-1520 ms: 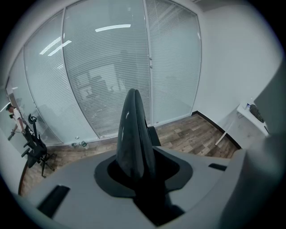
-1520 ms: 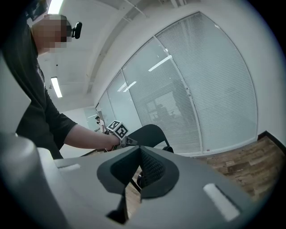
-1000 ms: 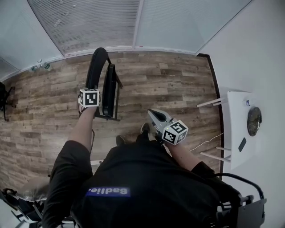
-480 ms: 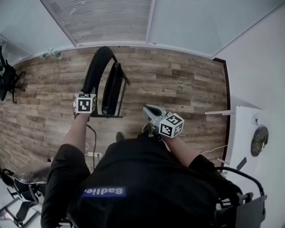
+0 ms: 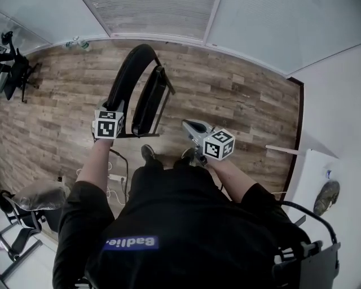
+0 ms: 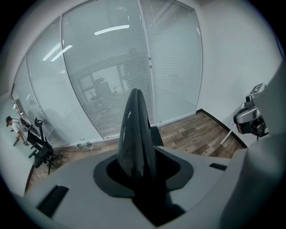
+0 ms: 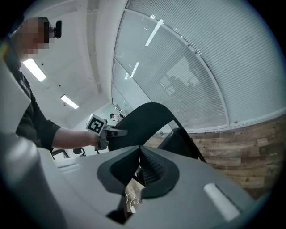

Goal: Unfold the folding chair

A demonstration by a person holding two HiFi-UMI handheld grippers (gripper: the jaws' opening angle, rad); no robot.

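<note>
The black folding chair (image 5: 131, 72) stands folded on the wood floor, its seat (image 5: 150, 100) flat against the curved backrest. My left gripper (image 5: 111, 108) holds the backrest's top edge (image 6: 135, 129), which fills the gap between its jaws. Those jaws have just been opening a little, and the backrest stays between them. My right gripper (image 5: 189, 124) hovers to the right of the chair, shut with nothing in it and apart from the frame. In the right gripper view the backrest (image 7: 147, 118), the seat (image 7: 181, 143) and the left gripper (image 7: 111, 133) lie ahead of its jaws (image 7: 142, 155).
Glass walls with blinds (image 5: 158, 14) stand behind the chair. An office chair (image 5: 16, 70) and a bottle (image 5: 79, 42) are at the far left. A white table (image 5: 318, 175) is at the right. A cable and power strip (image 5: 115, 176) lie by my feet.
My right gripper has moved forward and down, nearer the chair. The left gripper has stayed on the backrest. The head view has shifted, so the chair appears higher and closer.
</note>
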